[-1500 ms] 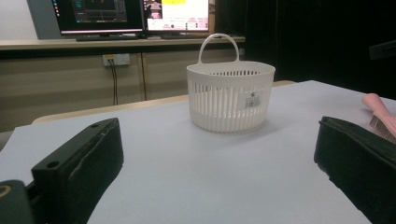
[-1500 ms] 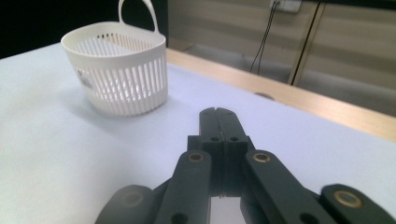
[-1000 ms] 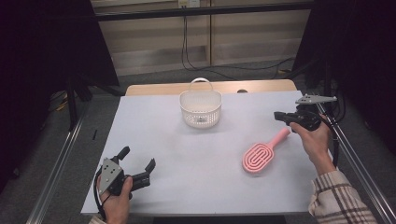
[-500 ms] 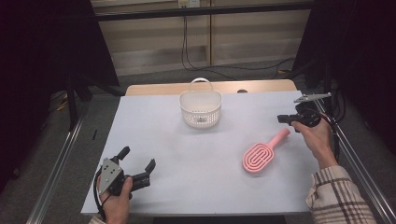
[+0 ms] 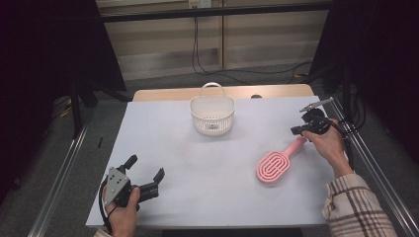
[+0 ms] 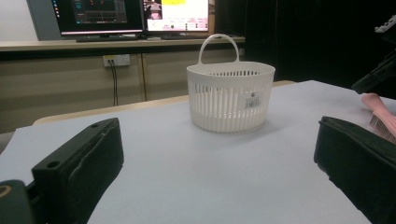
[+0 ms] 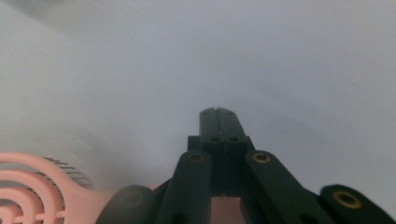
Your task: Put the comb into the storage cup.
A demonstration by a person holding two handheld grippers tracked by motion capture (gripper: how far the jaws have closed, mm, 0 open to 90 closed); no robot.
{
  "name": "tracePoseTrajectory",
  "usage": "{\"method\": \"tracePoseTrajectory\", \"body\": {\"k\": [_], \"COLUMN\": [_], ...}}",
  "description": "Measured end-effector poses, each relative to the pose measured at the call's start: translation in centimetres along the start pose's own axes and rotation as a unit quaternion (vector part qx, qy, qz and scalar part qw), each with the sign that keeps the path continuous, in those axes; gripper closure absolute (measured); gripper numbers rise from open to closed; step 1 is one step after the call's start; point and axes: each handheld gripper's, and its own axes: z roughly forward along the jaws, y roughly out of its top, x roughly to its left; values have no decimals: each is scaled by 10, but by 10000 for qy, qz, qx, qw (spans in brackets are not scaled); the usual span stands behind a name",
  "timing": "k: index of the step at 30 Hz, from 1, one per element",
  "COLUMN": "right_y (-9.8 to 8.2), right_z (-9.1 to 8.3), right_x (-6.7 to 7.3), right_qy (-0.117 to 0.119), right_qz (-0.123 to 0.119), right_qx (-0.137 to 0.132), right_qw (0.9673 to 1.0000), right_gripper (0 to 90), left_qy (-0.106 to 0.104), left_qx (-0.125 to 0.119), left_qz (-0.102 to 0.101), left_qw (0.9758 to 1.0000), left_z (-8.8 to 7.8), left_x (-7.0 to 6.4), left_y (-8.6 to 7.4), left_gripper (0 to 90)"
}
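I am watching the desk (image 5: 168,143) carrying the pink brush (image 5: 274,166), likely light, stiff, slick plastic best pinched at its narrow handle, lying flat near the right edge, while my right claw (image 5: 295,130) is hovering closed, empty, above that handle and my left claw (image 5: 146,174) is resting open.

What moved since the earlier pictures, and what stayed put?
The right gripper, jaws shut with nothing between them, moved down and slightly toward the person, closer to the pink hairbrush's handle. Nothing was grabbed or dropped. The left gripper, open, the hairbrush and the white basket stayed where they were.
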Motion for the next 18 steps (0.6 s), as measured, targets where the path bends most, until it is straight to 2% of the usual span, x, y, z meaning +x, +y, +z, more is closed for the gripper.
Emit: {"method": "tracePoseTrajectory", "body": {"k": [18], "right_y": [-7], "right_z": [11], "right_x": [-6], "right_qy": [-18], "right_qz": [52], "right_qx": [309], "right_qw": [9995], "right_gripper": [900], "left_qy": [-18], "left_qx": [15], "left_qz": [14], "left_qw": [10000], "left_z": [0], "left_x": [0], "left_y": [0], "left_gripper": [15]}}
